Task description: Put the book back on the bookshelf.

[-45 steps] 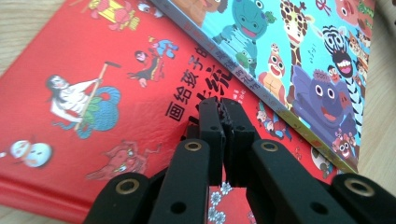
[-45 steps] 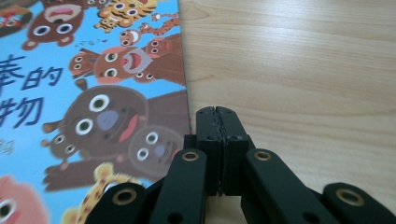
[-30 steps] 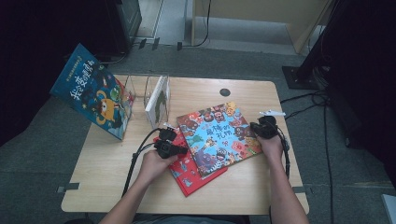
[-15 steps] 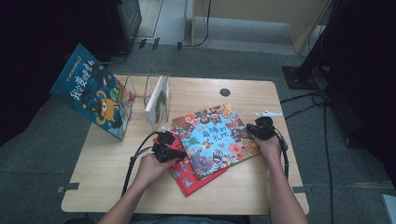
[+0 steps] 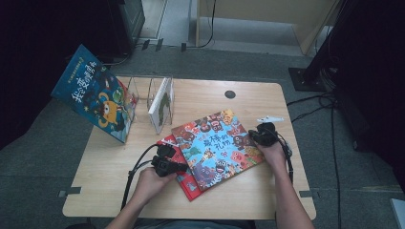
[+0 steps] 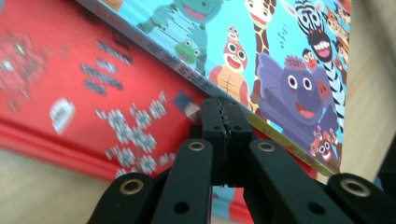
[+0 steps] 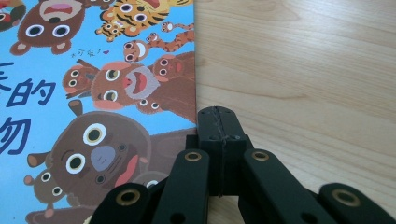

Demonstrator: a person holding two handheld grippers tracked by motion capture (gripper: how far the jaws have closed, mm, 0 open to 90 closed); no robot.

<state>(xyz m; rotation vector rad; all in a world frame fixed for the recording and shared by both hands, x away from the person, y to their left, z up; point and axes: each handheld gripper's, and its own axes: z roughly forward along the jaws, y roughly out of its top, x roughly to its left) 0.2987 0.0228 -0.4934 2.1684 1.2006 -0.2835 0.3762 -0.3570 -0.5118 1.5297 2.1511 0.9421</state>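
A picture book with cartoon animals on a blue cover point(image 5: 215, 148) lies askew in the middle of the wooden table point(image 5: 267, 102), partly over a red book point(image 5: 187, 183). My left gripper point(image 5: 183, 167) is shut, and its tips point(image 6: 225, 115) rest on the red book point(image 6: 93, 93) right against the animal book's lower-left edge point(image 6: 280, 51). My right gripper point(image 5: 252, 139) is shut too. Its tips point(image 7: 218, 120) lie on the bare wood at the animal book's right edge point(image 7: 116, 84). Nothing sits between either pair of jaws.
A large blue book point(image 5: 95, 98) leans off the table's far left corner. Beside it a clear bookstand point(image 5: 143, 90) holds a white book point(image 5: 160, 104). A black round grommet point(image 5: 230, 94) marks the far side. Cables trail on the floor to the right.
The animal book has slid slightly left and toward the near edge. The right gripper followed its right edge leftward, and the left gripper drew back a little toward the person.
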